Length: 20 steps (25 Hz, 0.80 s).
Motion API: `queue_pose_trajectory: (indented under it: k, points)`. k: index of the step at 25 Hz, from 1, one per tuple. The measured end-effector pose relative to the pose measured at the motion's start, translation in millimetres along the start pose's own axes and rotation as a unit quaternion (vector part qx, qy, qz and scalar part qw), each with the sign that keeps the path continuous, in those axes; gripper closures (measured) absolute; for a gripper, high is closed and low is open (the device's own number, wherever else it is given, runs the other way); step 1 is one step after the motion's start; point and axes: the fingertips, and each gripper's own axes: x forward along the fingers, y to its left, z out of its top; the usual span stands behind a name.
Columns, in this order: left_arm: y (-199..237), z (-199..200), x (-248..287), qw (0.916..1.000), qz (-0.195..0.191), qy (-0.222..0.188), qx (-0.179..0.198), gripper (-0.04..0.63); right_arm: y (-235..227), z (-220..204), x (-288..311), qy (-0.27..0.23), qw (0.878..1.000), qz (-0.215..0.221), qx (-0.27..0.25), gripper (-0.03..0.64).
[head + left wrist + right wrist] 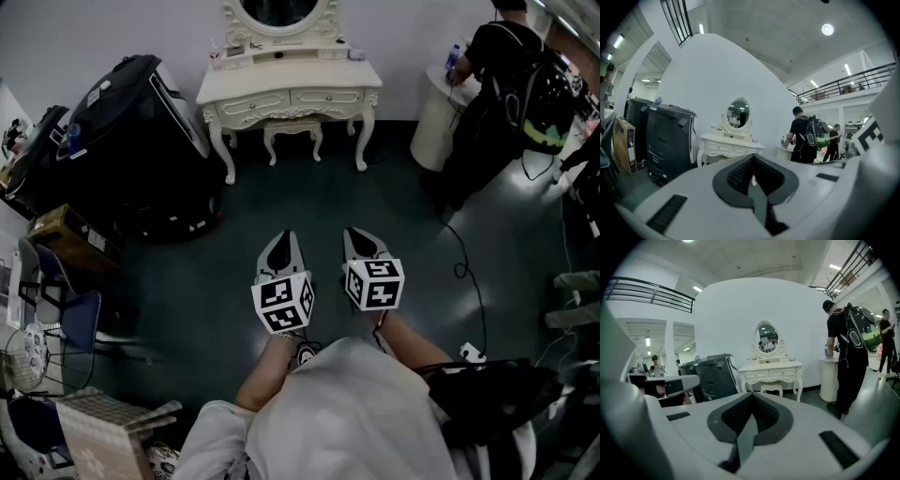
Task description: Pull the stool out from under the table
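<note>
white stool (292, 131) tucked under dressing table (289, 82).

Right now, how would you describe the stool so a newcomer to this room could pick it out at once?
Against the white back wall stands a cream dressing table with an oval mirror. The stool is tucked between the table's legs, under its drawers. It is the low, small cream piece with curved legs, unlike the big black case to the left.

No legible text, left gripper (284, 236) cube markers mere patterns (box (67, 236) print blurred)
</note>
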Motion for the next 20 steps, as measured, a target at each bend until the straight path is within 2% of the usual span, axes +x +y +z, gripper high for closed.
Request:
queue_pose_trajectory:
  k: [8,20]
  points:
    - [12,1,1,0.9999,0.005,-0.004,-0.009,0.589,5,3,7,0.001,1.0,-0.001,-0.007,0.618]
    - [52,0,-7,1.0,-0.001,0.007,-0.007,0.589,28,-2,25,0.005,1.0,-0.018,0.013,0.618]
